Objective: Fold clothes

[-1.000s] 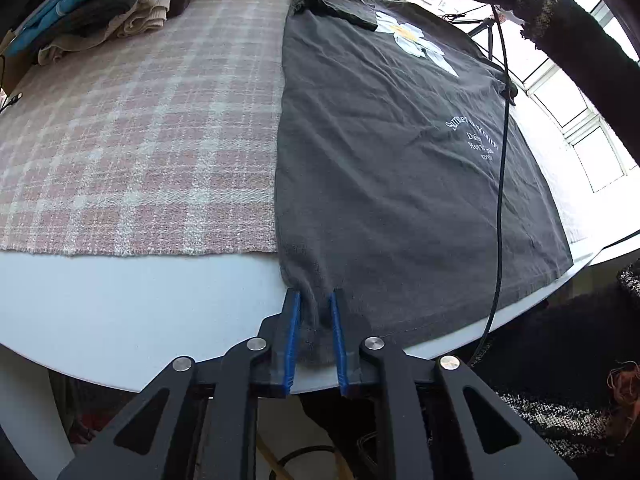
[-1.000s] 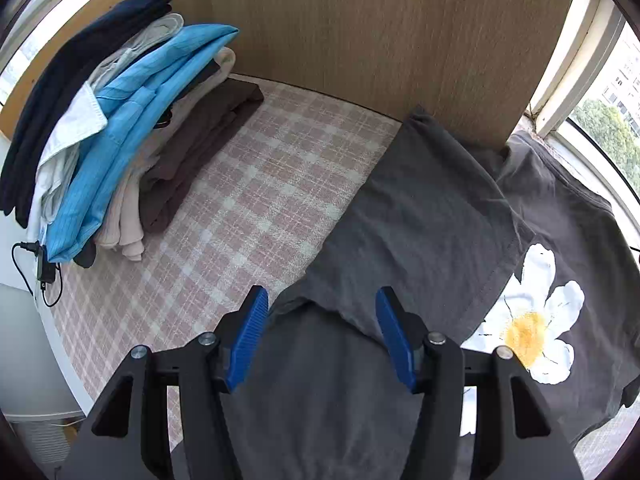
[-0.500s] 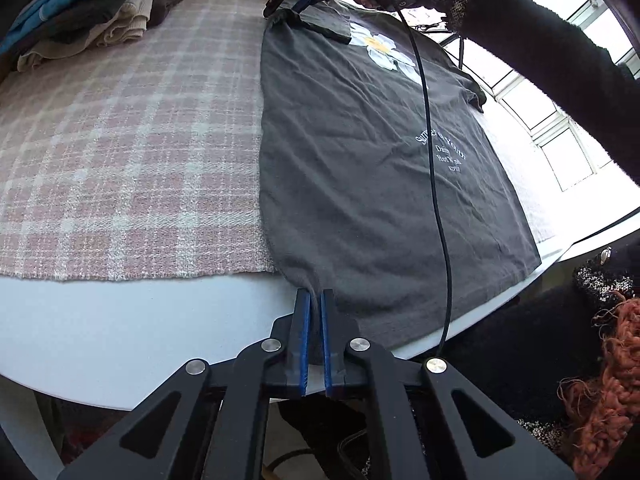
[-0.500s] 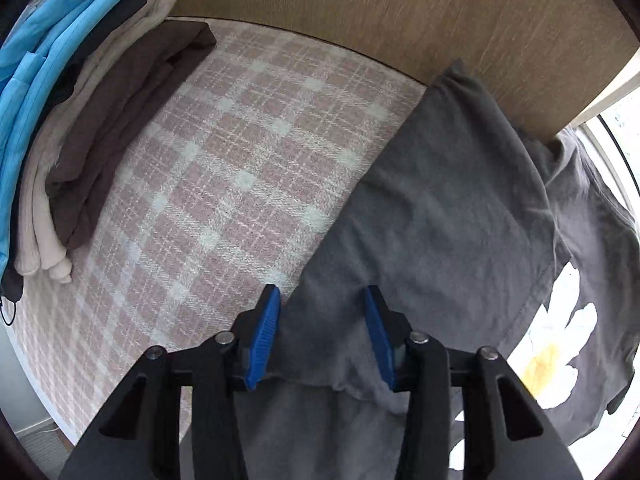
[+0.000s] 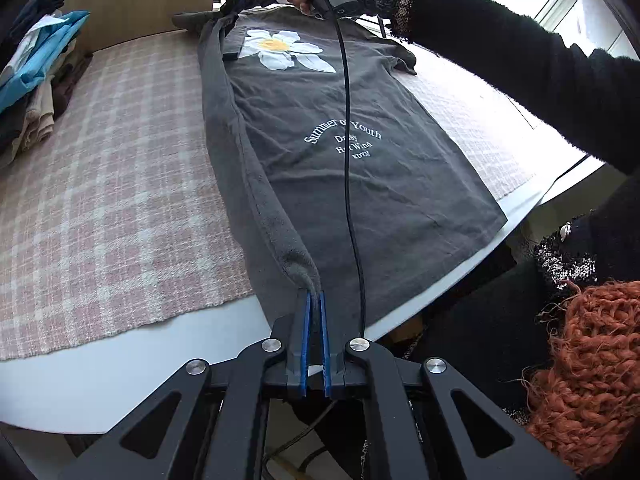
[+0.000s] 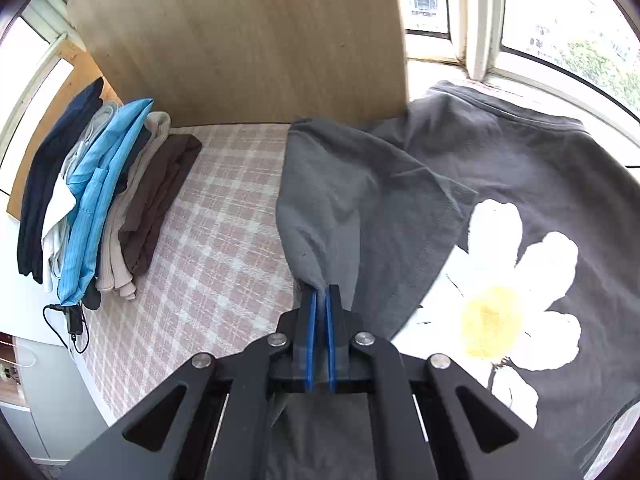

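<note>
Each hand-held gripper, left (image 5: 315, 300) and right (image 6: 321, 294), clamps the T-shirt's (image 5: 360, 184) lifted side edge.

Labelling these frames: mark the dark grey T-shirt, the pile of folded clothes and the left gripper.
dark grey T-shirt (image 5: 360, 200), left wrist view, flat front panel below the white lettering.
pile of folded clothes (image 6: 100, 200), right wrist view, the blue shirt in the stack.
left gripper (image 5: 315, 308), left wrist view, between its blue fingertips.

One grey T-shirt (image 5: 360, 184), two hand-held grippers (image 5: 315, 300) (image 6: 321, 294), one clothes stack (image 6: 92, 208)
</note>
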Demonstrator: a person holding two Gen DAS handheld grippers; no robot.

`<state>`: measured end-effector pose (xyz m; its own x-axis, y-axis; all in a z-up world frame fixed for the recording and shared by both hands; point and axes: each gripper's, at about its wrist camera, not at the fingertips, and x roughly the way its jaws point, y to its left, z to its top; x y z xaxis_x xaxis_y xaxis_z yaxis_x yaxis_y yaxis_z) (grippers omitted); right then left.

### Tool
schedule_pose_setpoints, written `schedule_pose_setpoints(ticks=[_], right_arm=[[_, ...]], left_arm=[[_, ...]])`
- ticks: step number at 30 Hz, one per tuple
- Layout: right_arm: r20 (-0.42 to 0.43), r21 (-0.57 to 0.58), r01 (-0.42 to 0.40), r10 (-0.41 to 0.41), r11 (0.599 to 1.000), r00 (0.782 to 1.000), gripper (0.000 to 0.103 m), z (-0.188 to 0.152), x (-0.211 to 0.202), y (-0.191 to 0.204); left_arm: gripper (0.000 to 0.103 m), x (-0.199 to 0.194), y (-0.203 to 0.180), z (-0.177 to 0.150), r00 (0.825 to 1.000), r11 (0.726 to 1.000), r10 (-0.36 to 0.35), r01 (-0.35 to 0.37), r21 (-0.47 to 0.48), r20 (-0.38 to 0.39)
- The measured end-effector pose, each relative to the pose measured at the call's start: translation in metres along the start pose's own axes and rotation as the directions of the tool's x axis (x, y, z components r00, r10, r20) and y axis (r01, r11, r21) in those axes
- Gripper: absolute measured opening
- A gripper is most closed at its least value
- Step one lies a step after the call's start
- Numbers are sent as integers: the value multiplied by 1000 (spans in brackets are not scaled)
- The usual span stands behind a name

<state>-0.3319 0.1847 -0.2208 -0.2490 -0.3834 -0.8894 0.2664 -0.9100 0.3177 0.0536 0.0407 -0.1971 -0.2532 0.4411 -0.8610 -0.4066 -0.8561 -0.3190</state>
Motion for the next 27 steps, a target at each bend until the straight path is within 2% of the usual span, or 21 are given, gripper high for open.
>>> schedule_pose_setpoints(ticks=[5, 6, 7, 8, 10, 12, 16, 18, 20, 23, 27], right_arm=[[20, 72, 15, -16, 997, 1000, 5, -24, -21, -65], [-4, 73, 17, -17, 997, 1000, 6, -29, -16, -75], [-50, 79, 42, -38, 996, 998, 11, -34, -9, -86], [-103, 89, 77, -68, 993, 992, 17, -39, -2, -97], [-95, 87, 93, -84, 992, 992, 32, -46, -15, -106], [-64, 81, 97, -92, 992, 994, 34, -52, -33, -112], [-2, 71, 105, -106, 992, 994, 34, -65, -69, -123], [21, 46, 80, -81, 996, 997, 34, -68, -89, -119], [31, -2, 70, -70, 998, 997, 34, -68, -106, -104], [65, -128, 106, -99, 986, 993, 34, -62, -134, -73], [126, -278, 162, -131, 947, 983, 34, -47, -151, -32]], left_arm=[[4, 29, -45, 11, 996, 994, -54, 60, 86, -64], [8, 39, -50, 11, 993, 993, -74, 82, 88, -95], [11, 48, -53, 11, 988, 993, -80, 90, 79, -130], [11, 57, -57, 10, 983, 994, -70, 83, 72, -168], [10, 57, -62, 4, 979, 996, -52, 65, 61, -196], [18, 36, -58, -8, 984, 997, -60, 66, 30, -168], [20, 2, -25, -25, 990, 996, 30, -41, -76, -141], [20, -1, -7, -26, 985, 988, 77, -96, -121, -153], [20, 3, 0, -15, 979, 984, 121, -140, -108, -162], [20, -5, 3, 11, 988, 990, 103, -113, -81, -113], [21, -2, 11, 47, 996, 996, 62, -66, -56, -59]])
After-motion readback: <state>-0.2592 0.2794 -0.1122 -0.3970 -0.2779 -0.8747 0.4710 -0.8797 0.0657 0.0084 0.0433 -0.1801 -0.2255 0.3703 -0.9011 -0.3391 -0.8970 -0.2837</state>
